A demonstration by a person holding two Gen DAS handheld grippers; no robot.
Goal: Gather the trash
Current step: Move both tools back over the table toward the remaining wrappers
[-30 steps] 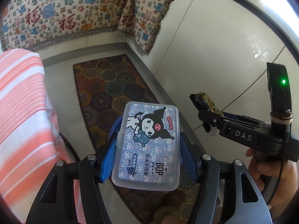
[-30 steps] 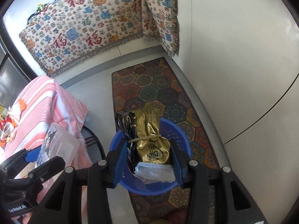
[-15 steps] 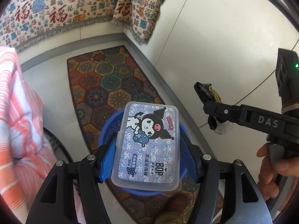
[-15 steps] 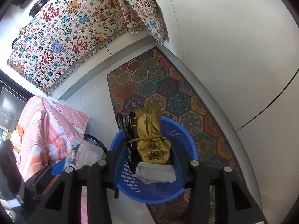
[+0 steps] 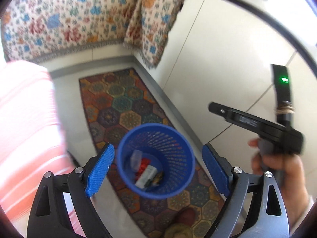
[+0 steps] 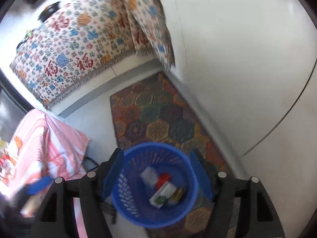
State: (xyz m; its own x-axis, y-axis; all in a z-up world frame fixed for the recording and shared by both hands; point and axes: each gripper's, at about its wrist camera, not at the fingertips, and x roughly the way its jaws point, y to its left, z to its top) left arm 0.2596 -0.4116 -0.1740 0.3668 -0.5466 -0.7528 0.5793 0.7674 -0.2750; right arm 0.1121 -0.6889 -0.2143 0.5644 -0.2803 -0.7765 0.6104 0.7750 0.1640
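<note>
A blue mesh basket (image 5: 178, 154) stands on the rug, right below both grippers. Several pieces of trash (image 5: 147, 171) lie in its bottom: a clear box, something red, a white and green packet, a gold wrapper. My left gripper (image 5: 158, 146) hangs above the rim, its jaws opening wide with nothing between the blue pads (image 5: 101, 168). In the right wrist view the basket (image 6: 126, 188) and the trash (image 6: 164, 188) show again under my right gripper (image 6: 156, 153), whose jaws are also opening and hold nothing. The right gripper (image 5: 255, 122) is also seen from the side, held by a hand (image 5: 277, 168).
A hexagon-patterned rug (image 5: 118, 103) runs along a white wall (image 5: 218, 49). A pink striped cloth (image 5: 25, 119) drapes furniture at the left. A patterned fringed blanket (image 5: 69, 23) hangs at the back. A foot (image 5: 184, 218) shows on the rug's near end.
The cartoon-print box has left my left gripper and the gold packet bundle has left my right one. Both jaws have opened wider, and the basket now shows in full with trash in it.
</note>
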